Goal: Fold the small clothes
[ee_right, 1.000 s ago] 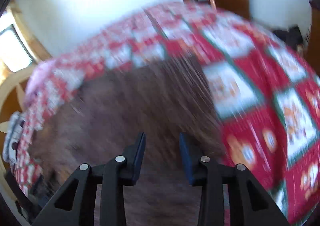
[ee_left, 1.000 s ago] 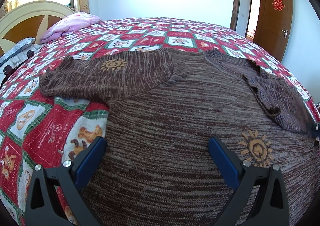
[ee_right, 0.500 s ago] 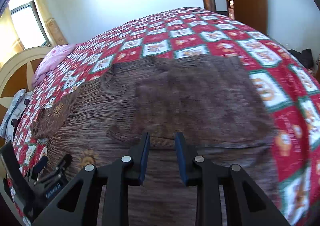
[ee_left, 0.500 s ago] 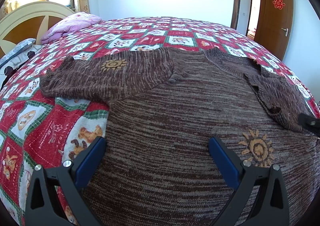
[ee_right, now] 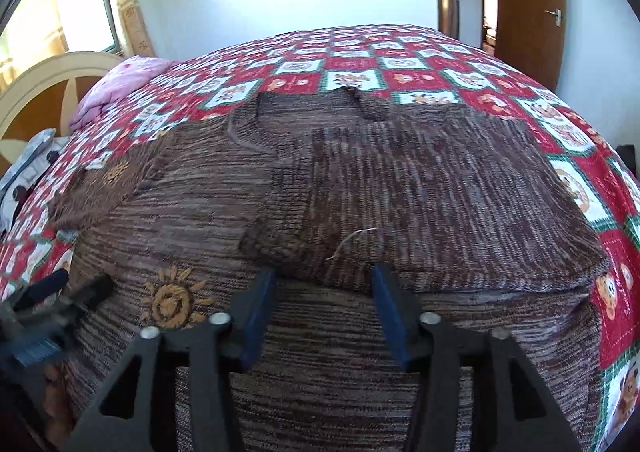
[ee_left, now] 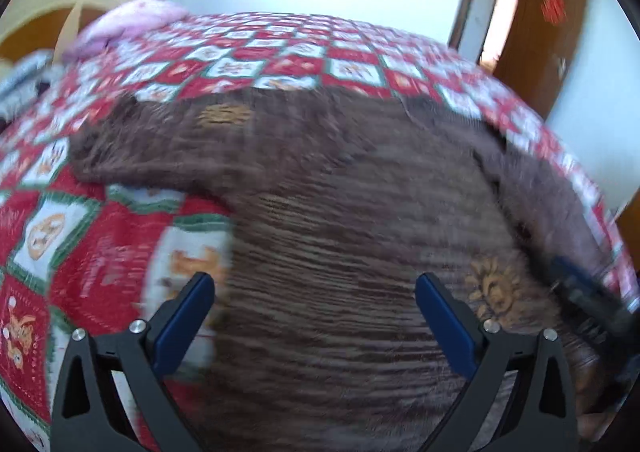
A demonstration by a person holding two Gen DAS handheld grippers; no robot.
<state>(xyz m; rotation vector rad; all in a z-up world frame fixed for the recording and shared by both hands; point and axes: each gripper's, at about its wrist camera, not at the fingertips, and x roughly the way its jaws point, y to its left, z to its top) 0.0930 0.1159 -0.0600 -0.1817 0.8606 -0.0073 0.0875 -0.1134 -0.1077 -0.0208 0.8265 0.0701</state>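
Note:
A brown knitted sweater [ee_left: 340, 220] with orange sun patches lies flat on the bed. Its left sleeve [ee_left: 160, 148] stretches out to the left. Its right sleeve [ee_right: 420, 188] lies folded over the body. My left gripper [ee_left: 314, 308] is wide open and empty, low over the sweater's left part. My right gripper [ee_right: 322, 292] is open and empty, its tips just in front of the folded sleeve's near edge. The left gripper also shows at the left edge of the right wrist view [ee_right: 44, 312]. The right gripper shows blurred at the right edge of the left wrist view [ee_left: 588, 292].
The bed has a red, white and green patterned quilt [ee_right: 360, 64]. A pink pillow [ee_right: 116, 88] and a cream headboard [ee_right: 44, 92] are at the far left. A brown door [ee_right: 528, 0] stands open at the far right.
My right gripper has opened and drawn back from the folded right sleeve, which now lies on the body. My left gripper has begun to move, so its view is blurred.

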